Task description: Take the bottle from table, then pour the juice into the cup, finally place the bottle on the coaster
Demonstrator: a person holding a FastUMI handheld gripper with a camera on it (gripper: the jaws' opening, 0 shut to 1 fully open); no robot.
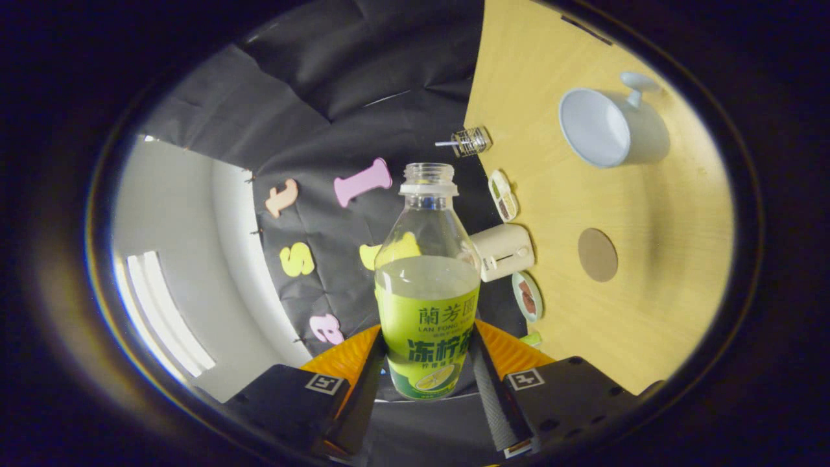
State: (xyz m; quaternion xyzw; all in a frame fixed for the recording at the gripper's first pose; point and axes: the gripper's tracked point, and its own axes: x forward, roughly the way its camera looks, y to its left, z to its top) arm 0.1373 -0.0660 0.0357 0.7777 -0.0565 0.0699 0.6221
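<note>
Bottle (426, 285), uncapped and part full of juice, clamped at its lower body between both fingers of the gripper (428, 373); long axis runs straight ahead along the fingers, mouth away from them, and the view is rolled so the tabletop (648, 311) stands on edge to one side. Cup (606, 126) lies beyond the round coaster (597, 254), mouth facing the bottle side, w/ open wood between. Toaster (502, 251), small dishes (504, 194) and a wire item (471, 141) line the tabletop's edge nearest the bottle, prob. clear of the pour path.

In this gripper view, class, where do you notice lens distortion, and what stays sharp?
Gripper view: fisheye bends the table edge into a curve and tilts the scene; the bottle, clamped between the gripper fingers, is sharp; the cup and coaster are slightly softer.
</note>
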